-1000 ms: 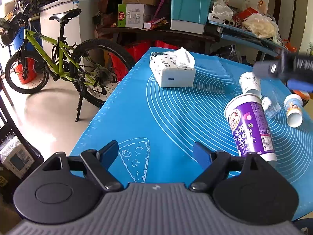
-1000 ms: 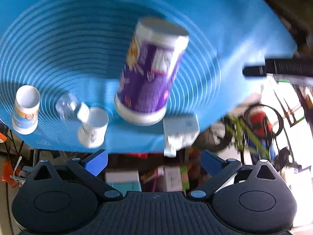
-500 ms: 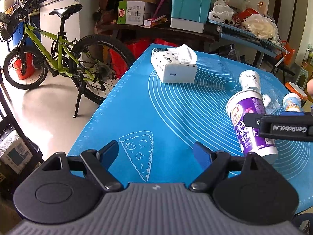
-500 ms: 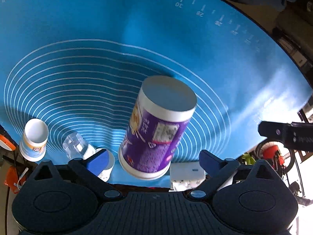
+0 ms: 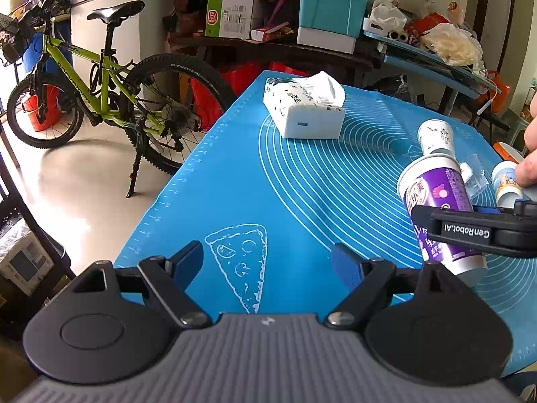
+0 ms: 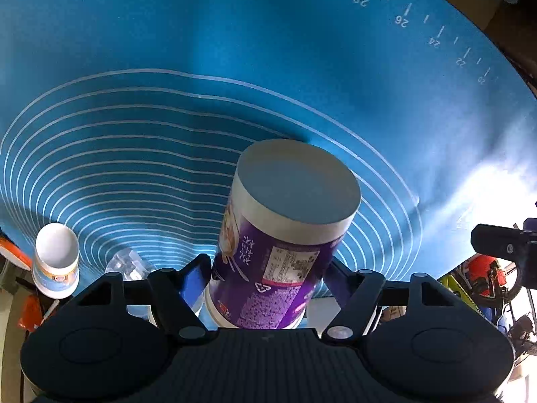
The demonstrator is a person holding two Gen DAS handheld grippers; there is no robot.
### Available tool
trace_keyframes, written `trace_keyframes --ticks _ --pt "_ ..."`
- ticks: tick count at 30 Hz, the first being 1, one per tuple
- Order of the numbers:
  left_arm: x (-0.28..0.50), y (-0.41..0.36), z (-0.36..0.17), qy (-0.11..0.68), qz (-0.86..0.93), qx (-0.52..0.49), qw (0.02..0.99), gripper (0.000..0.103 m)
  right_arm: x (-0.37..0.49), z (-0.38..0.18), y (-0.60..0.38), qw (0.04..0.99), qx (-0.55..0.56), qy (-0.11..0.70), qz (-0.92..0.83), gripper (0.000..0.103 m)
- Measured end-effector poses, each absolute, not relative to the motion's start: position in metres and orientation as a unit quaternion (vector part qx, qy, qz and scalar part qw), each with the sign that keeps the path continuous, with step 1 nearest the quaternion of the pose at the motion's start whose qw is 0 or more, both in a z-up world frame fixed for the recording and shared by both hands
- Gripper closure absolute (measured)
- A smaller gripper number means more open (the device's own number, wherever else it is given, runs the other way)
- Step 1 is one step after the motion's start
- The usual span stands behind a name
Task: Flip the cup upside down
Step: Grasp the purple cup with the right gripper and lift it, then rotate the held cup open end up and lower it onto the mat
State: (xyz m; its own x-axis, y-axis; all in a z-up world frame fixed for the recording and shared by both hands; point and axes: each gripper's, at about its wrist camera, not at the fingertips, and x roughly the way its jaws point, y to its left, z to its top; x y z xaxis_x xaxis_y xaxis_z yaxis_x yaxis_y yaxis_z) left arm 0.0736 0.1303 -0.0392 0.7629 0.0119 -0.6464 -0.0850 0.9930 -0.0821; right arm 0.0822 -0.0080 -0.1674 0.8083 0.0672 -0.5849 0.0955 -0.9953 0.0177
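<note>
Bicycle (image 5: 100, 100), green frame, stands on the floor to the left of your table, with a white freezer (image 5: 110, 27) behind it and a teal bin (image 5: 332, 3) among boxes on the far bench. Mat (image 5: 268, 181), blue with white rings and a pizza sketch, covers the table. Tissue pack (image 5: 305, 110) lies at the mat's far side, well apart from the cups.

Purple cup (image 6: 282, 235) stands on the mat at its right part, white end up; in the right wrist view its flat closed end faces the camera. Just behind it in the left wrist view: a white cup (image 5: 436, 136), a clear plastic piece (image 5: 475, 174) and a small cup (image 5: 506, 183), all near one another. Nothing lies between your left gripper and the purple cup.

Your right gripper (image 6: 266, 280) has a finger on each side of the purple cup's lower body, the blue pads at or nearly at the wall; you cannot tell from either view whether they press it. Your left gripper (image 5: 268, 258) is spread wide over bare mat, holding nothing.
</note>
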Motion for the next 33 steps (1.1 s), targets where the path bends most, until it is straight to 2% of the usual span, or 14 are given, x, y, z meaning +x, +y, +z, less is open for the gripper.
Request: trace_keyframes --ticks 6,10,12,18,25,30,33 --pt "0.074 0.127 -0.039 0.344 0.024 -0.05 0.937 0.02 0.074 -0.16 -0.001 -0.004 0.951 0.038 -0.307 0.034" --pt "0.074 0.125 -0.038 0.344 0.025 -0.047 0.938 0.02 0.081 -0.153 0.005 -0.066 0.952 0.033 -0.296 0.035" --pt "0.074 0.124 -0.038 0.344 0.026 -0.048 0.937 0.02 0.086 -0.145 0.013 -0.123 0.949 0.024 -0.288 0.035" --pt "0.079 0.126 -0.035 0.343 0.034 -0.052 0.937 0.02 0.1 -0.105 0.043 -0.372 0.889 -0.024 -0.264 0.035" --pt "0.087 0.123 -0.028 0.328 0.046 -0.043 0.942 0.02 0.116 -0.057 0.054 -0.641 0.724 -0.076 -0.243 0.035" --pt "0.096 0.122 -0.026 0.321 0.06 -0.036 0.945 0.02 0.147 -0.027 0.043 -0.808 0.529 -0.134 -0.223 0.035" --pt "0.1 0.12 -0.027 0.319 0.067 -0.026 0.945 0.02 0.164 -0.021 0.031 -0.867 0.415 -0.165 -0.218 0.035"
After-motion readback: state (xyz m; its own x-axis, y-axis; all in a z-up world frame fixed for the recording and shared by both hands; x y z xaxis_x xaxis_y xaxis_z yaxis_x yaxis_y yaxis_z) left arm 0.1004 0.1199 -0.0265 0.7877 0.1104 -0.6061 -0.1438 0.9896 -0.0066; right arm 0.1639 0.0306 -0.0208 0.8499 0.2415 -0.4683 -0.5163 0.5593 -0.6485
